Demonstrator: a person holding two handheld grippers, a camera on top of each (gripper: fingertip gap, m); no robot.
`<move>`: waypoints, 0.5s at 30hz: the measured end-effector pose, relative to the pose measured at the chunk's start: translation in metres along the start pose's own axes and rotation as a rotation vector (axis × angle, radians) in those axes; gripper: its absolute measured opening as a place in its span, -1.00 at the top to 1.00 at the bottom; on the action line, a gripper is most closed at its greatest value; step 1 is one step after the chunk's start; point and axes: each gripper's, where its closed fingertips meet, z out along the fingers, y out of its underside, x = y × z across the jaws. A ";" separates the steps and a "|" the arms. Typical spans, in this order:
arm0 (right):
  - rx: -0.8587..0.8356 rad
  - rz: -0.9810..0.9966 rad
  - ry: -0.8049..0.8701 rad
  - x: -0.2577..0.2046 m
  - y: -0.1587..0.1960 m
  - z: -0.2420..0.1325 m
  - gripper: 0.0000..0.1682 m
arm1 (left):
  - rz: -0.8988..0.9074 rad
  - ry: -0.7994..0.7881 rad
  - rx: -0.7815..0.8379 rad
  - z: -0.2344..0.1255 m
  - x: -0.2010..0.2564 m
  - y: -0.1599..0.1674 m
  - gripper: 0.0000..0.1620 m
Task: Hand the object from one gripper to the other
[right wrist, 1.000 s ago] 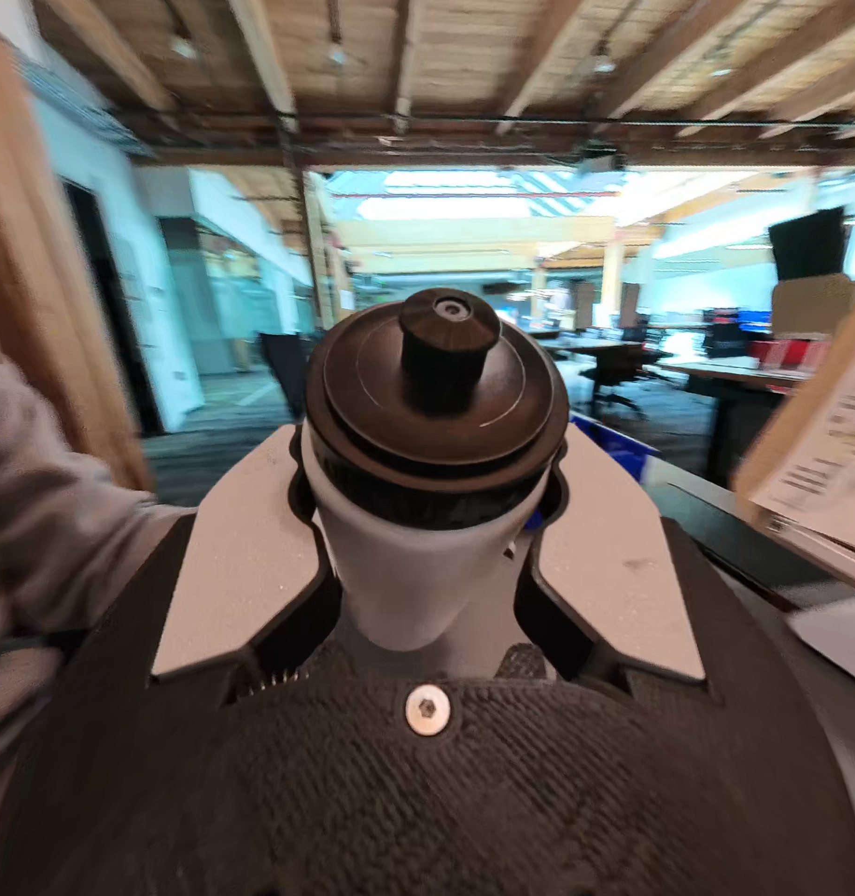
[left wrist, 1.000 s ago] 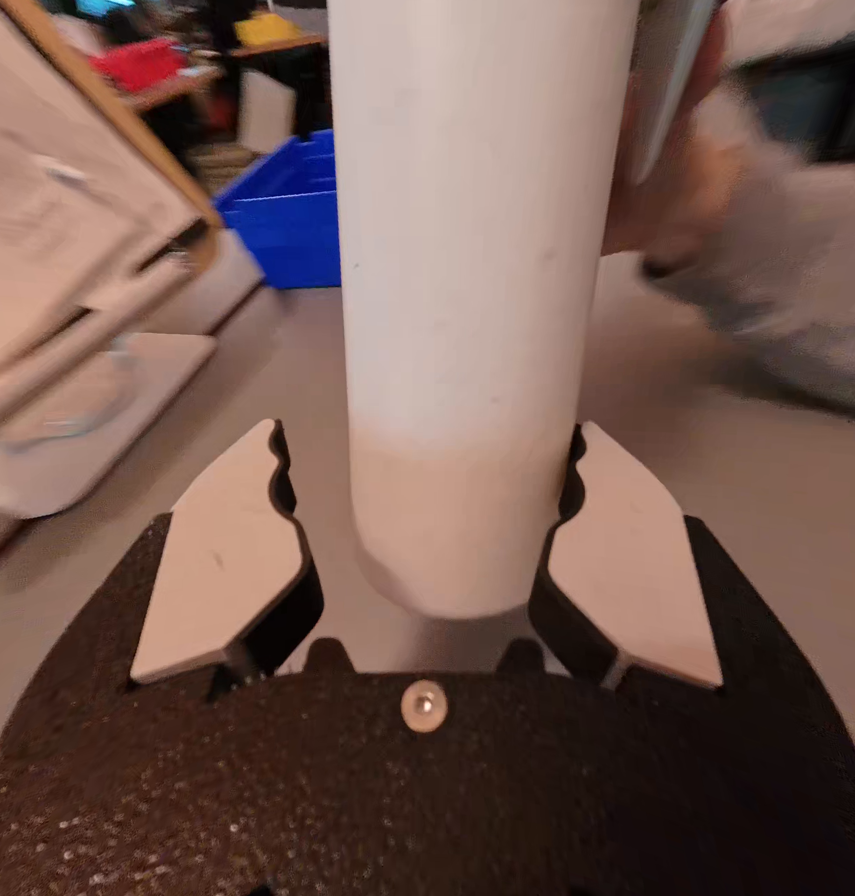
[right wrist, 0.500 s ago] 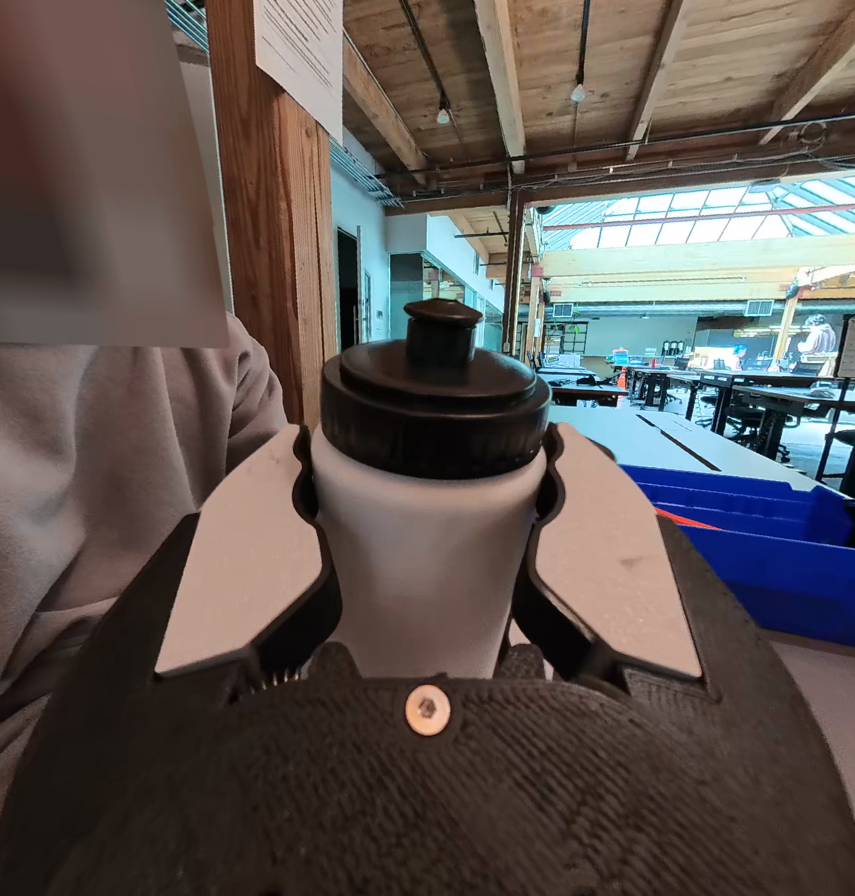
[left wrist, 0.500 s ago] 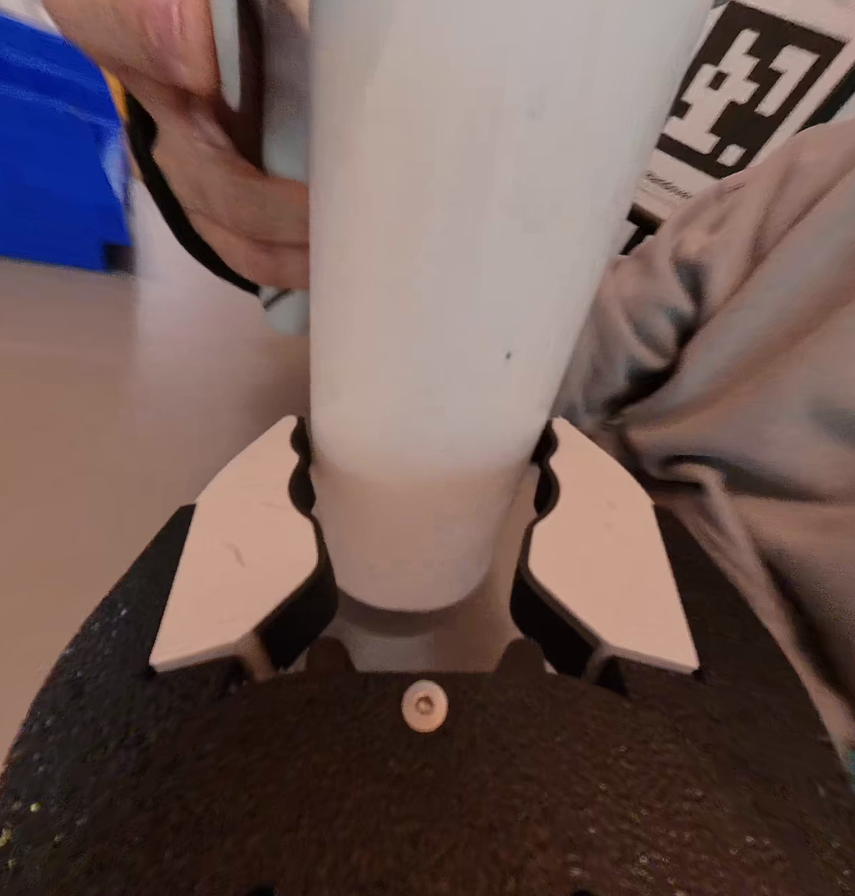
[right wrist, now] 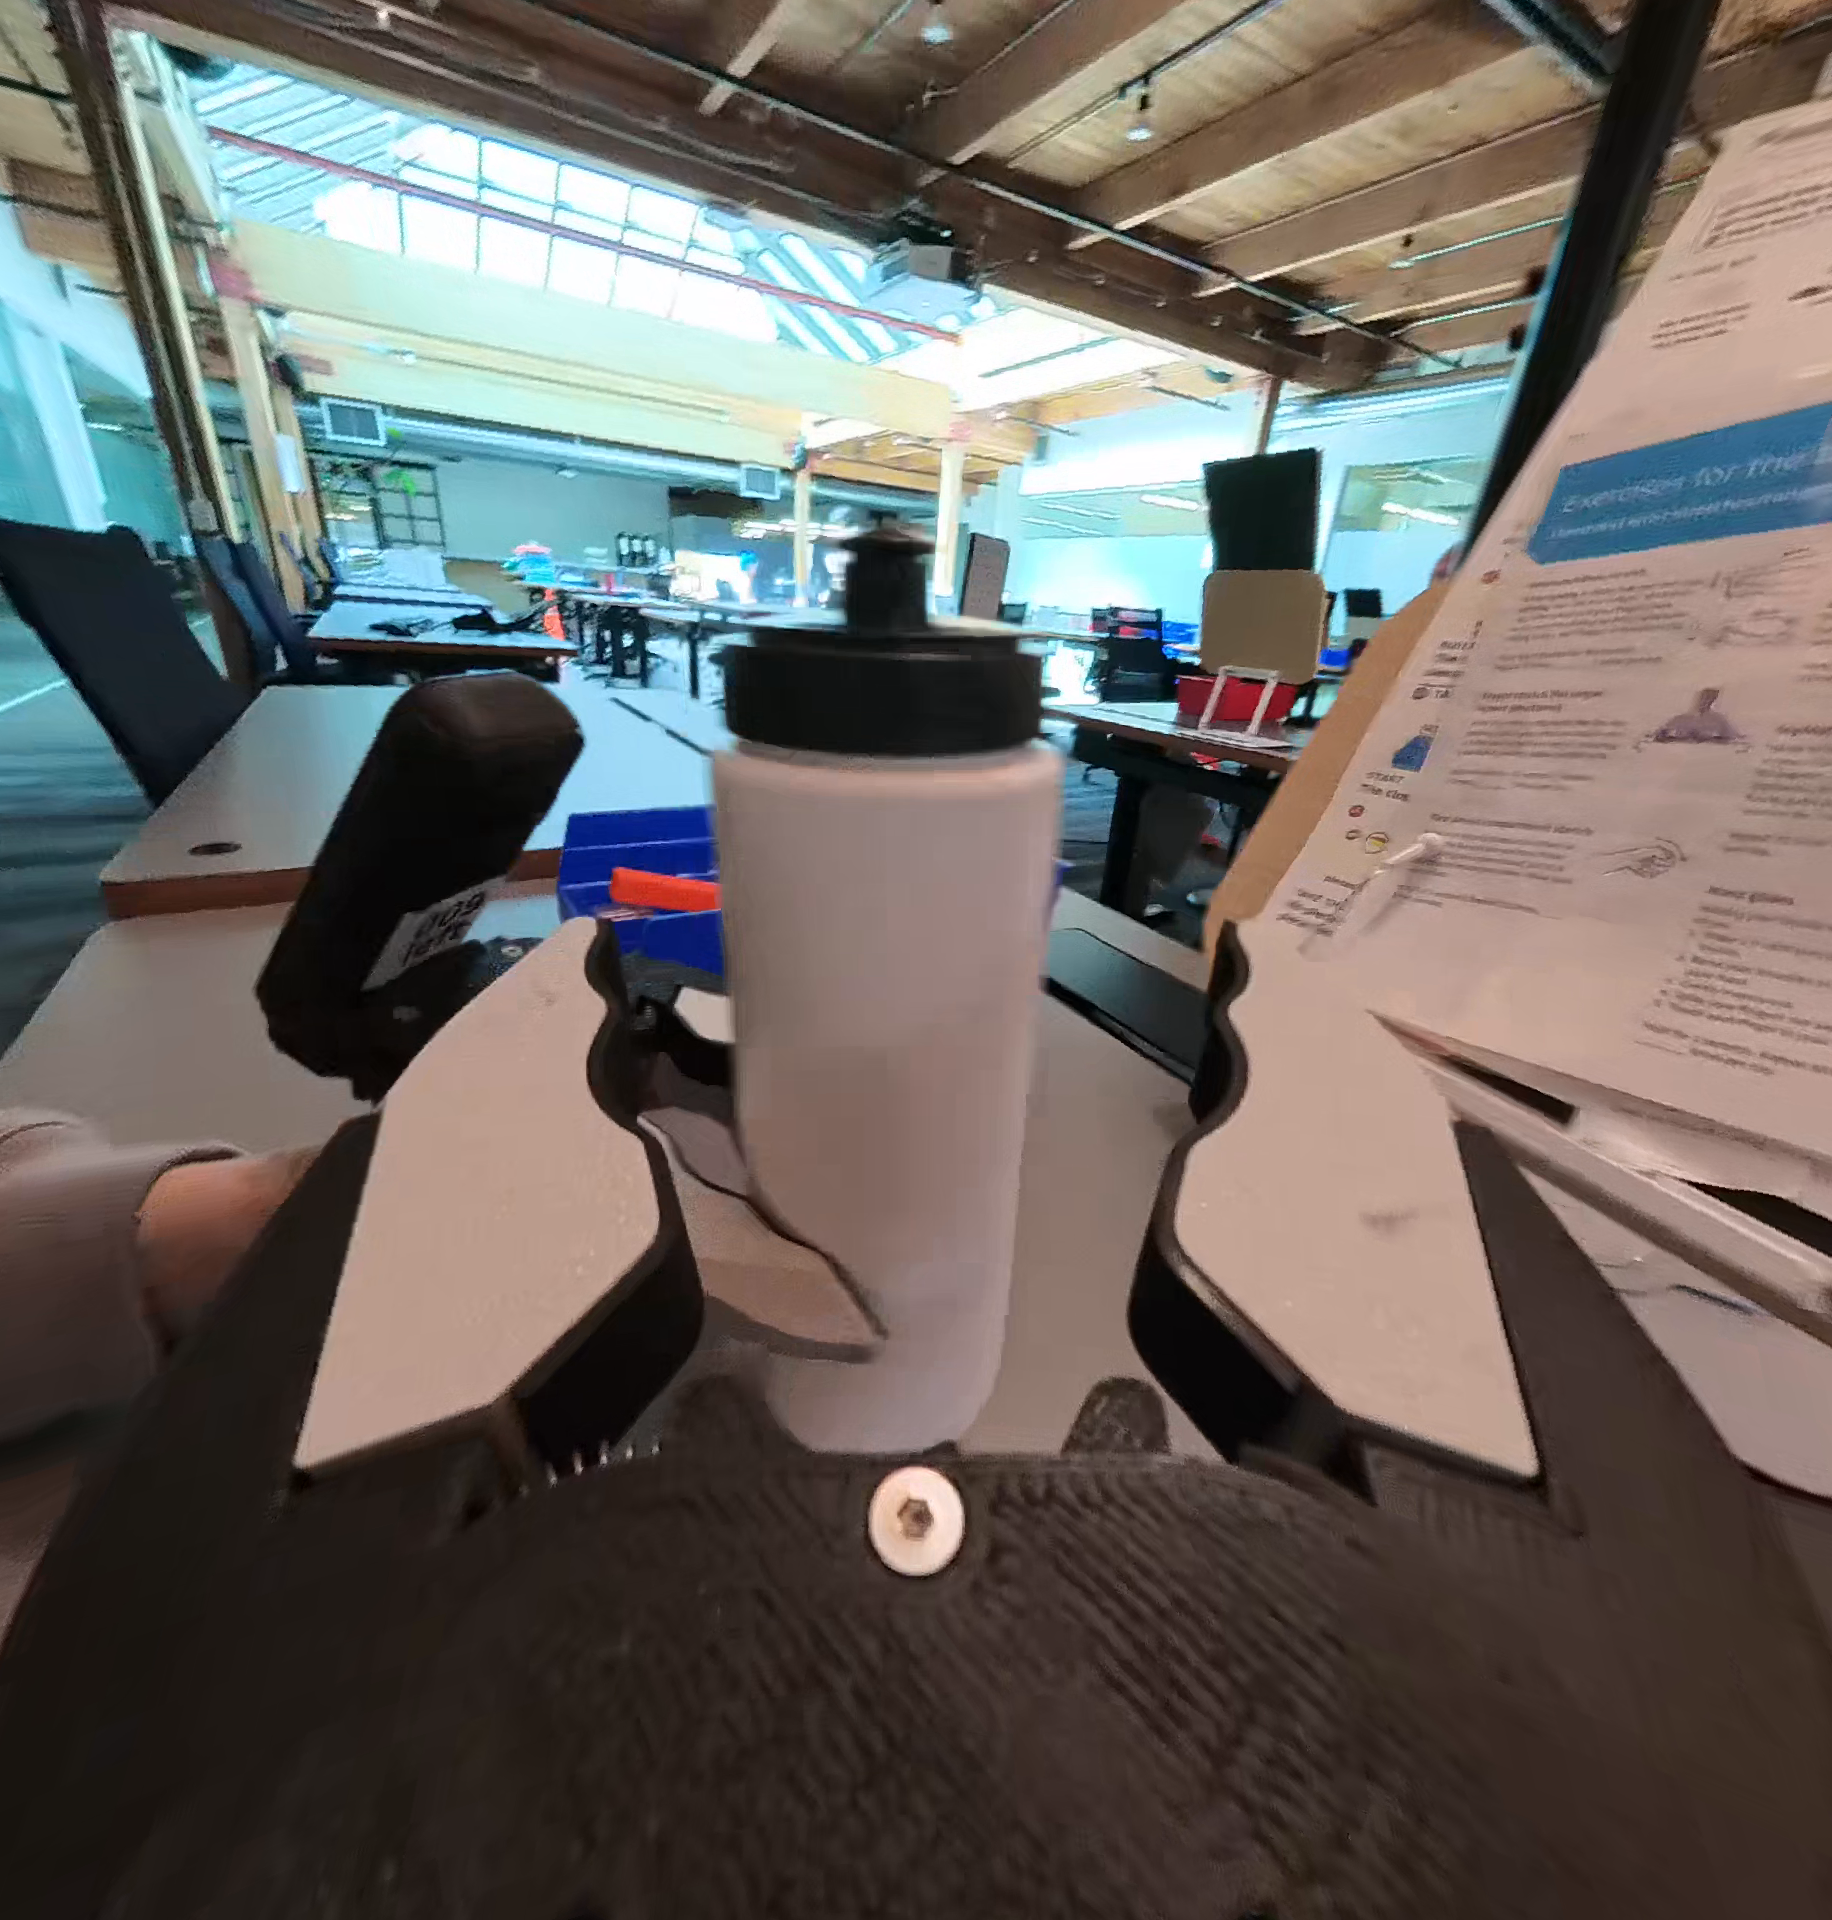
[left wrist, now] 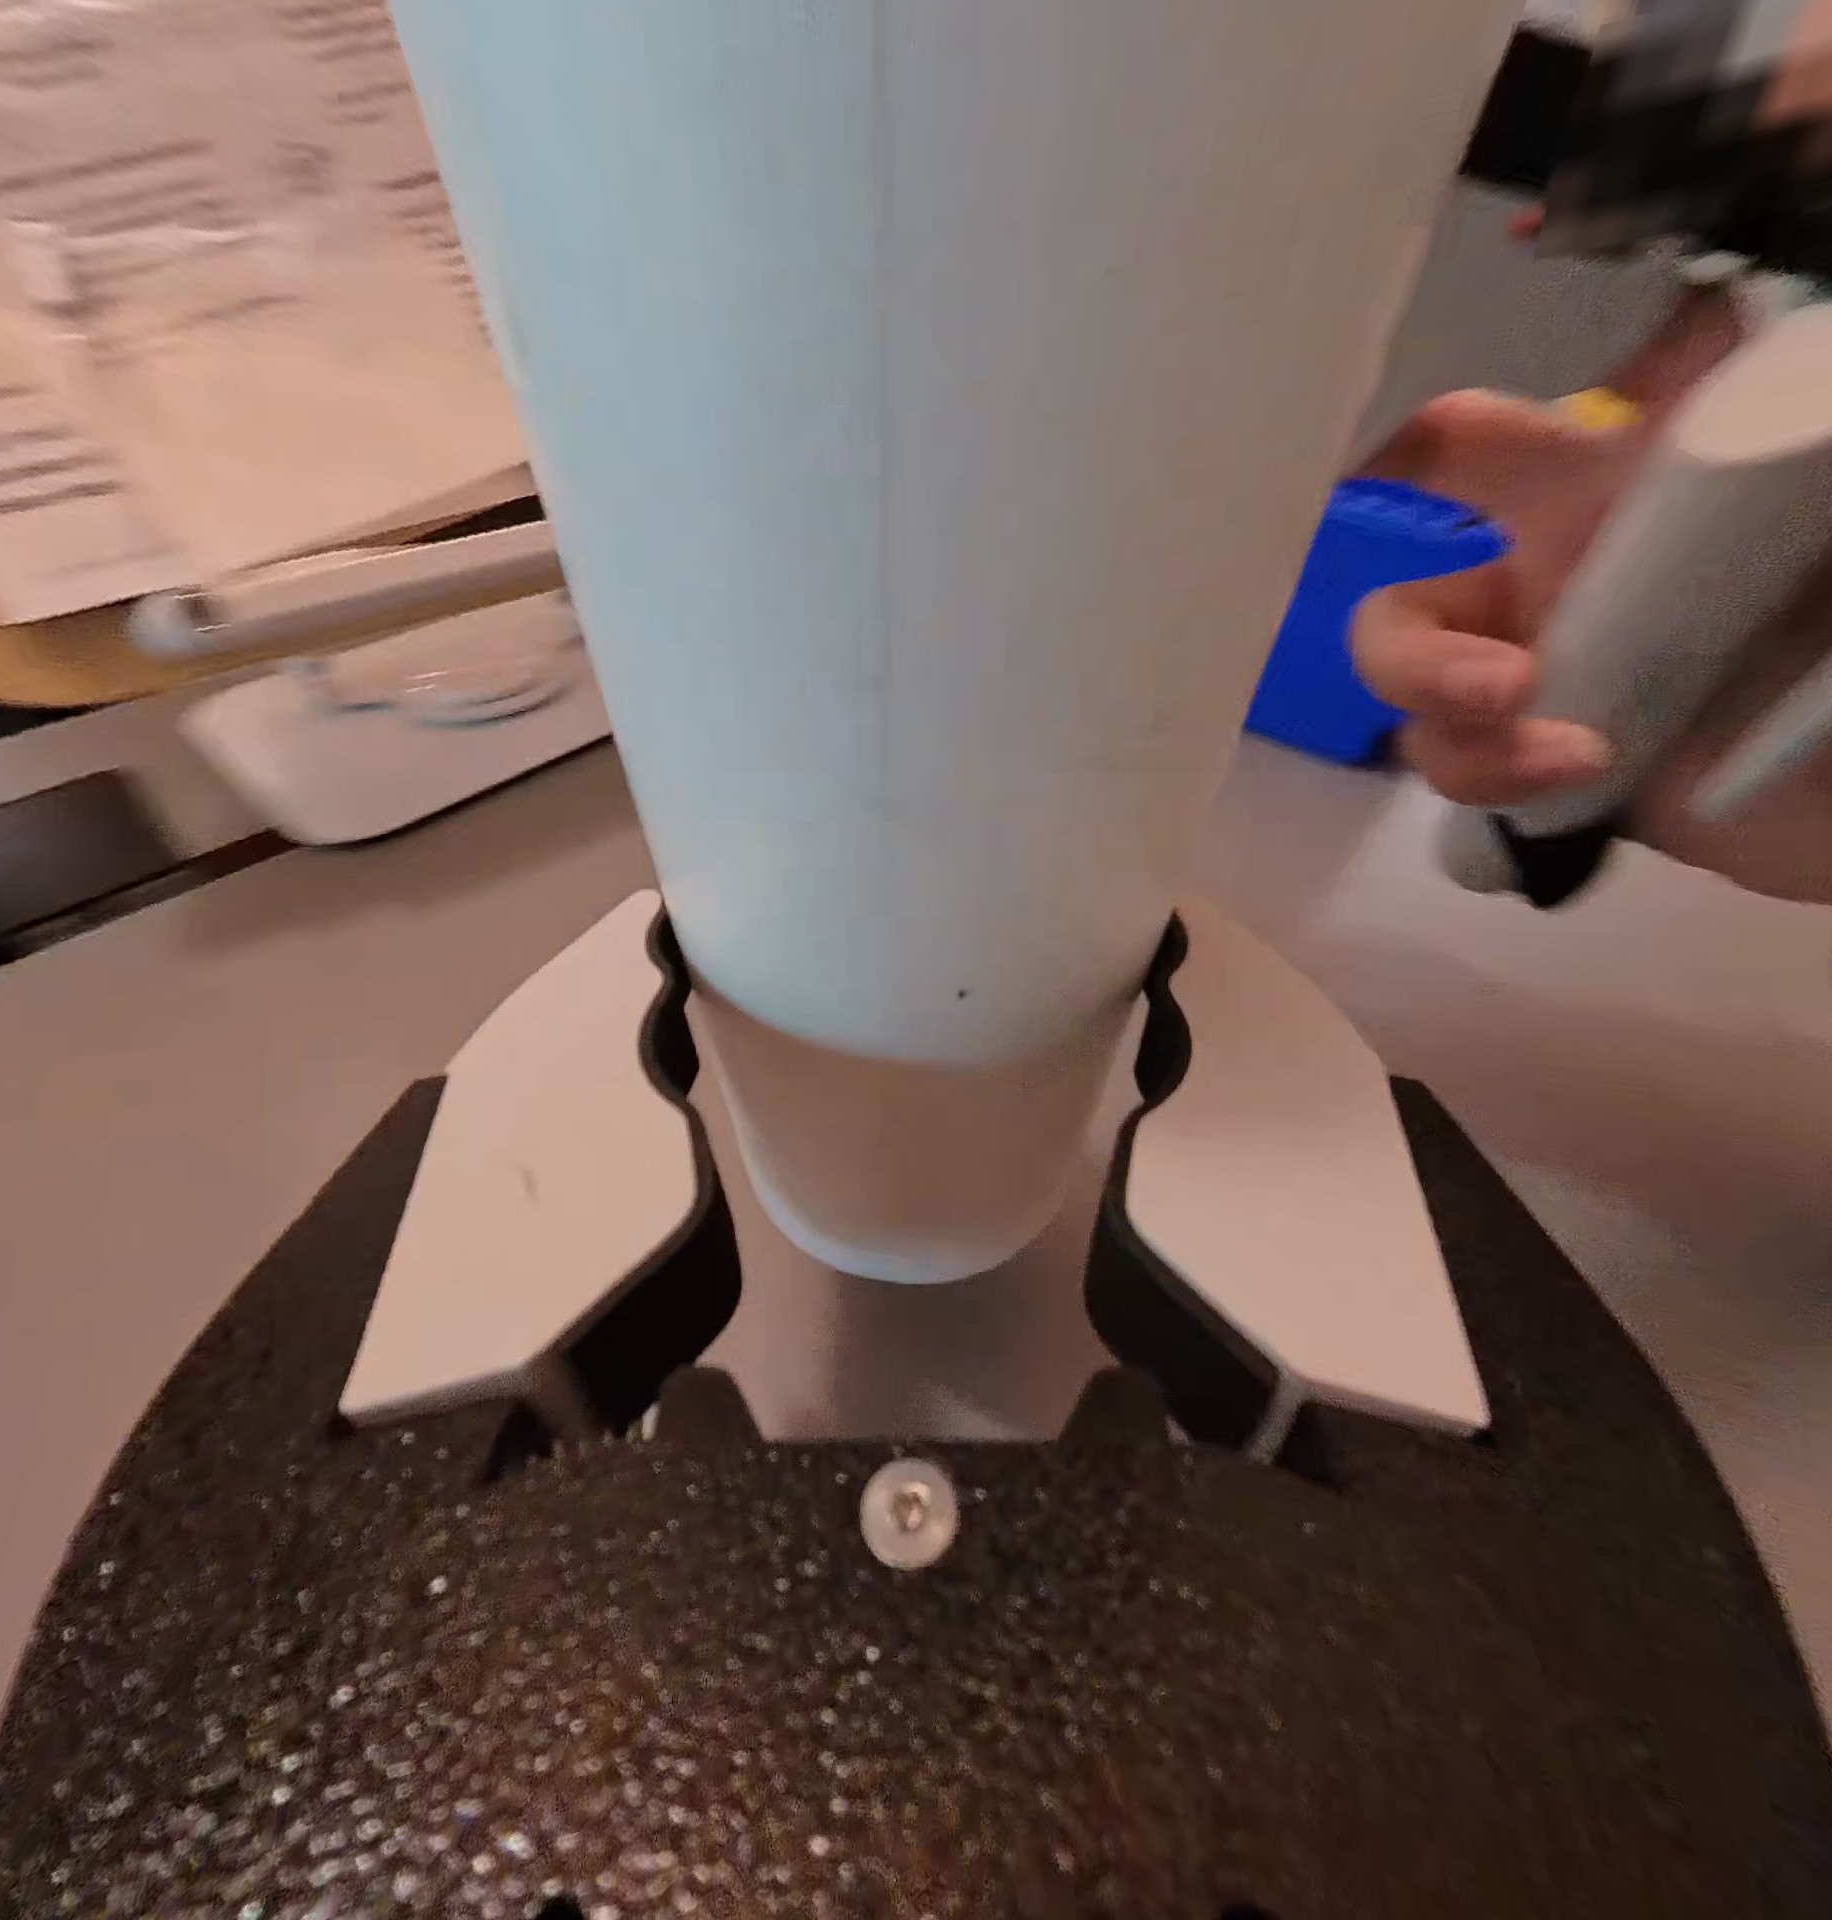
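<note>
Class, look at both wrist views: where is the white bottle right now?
The white bottle stands upright, its base clamped in the left gripper. In the right wrist view it sits between the open right gripper fingers, untouched, blue bin behind.

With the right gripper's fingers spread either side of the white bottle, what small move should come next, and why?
Probably draw the right gripper straight back, clear of the white plastic bottle with the black cap. Its jaws stand open with gaps on both sides, while the left gripper is clamped on the bottle's base, so the handover looks done.
</note>
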 end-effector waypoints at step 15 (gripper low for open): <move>0.184 0.298 0.139 0.032 0.004 -0.003 -0.11 | 0.543 -0.241 0.147 -0.006 0.008 -0.019 -0.03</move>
